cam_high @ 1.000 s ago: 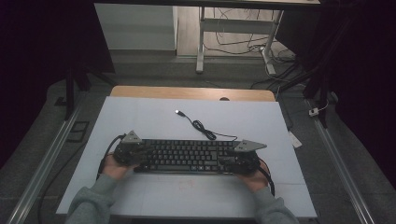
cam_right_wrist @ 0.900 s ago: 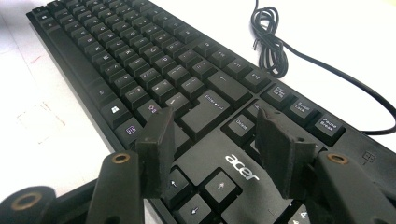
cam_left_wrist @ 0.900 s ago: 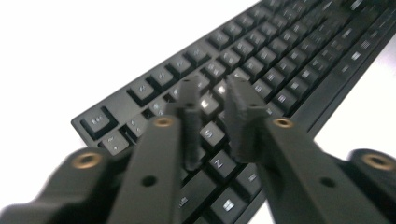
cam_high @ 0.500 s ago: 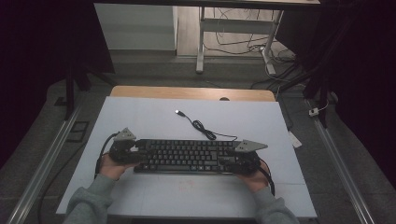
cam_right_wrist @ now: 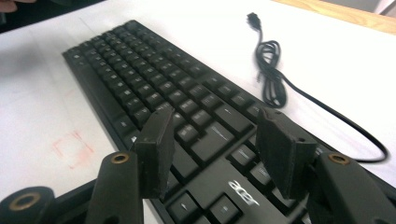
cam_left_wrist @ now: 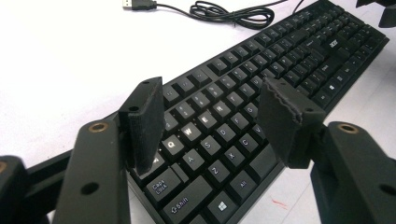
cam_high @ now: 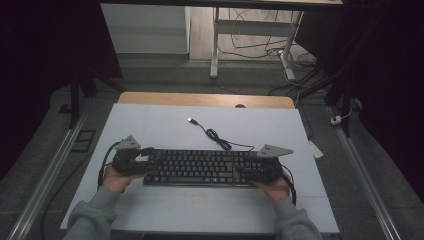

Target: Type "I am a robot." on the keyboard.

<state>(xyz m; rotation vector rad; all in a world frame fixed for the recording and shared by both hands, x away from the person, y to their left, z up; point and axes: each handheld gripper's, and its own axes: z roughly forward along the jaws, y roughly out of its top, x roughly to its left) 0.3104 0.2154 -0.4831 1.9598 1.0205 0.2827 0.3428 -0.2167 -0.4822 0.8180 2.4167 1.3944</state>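
My black plastic full-size keyboard [cam_high: 202, 167] lies flat mid-counter [cam_high: 165, 125], its cable at twelve o'clock. Left gripper [cam_left_wrist: 210, 121] fingers have just been opening, nothing pinched; right gripper [cam_right_wrist: 217, 149] fingers wide, over its far end. Placement looks done; withdrawal remains.

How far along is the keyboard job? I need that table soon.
Done: the keyboard lies flat on the white table, its cable trailing loose behind it. In hand: the left gripper, whose jaws have just been opening, and the right gripper both stand open over its ends. Left: nothing is gripped; the cable is unplugged.
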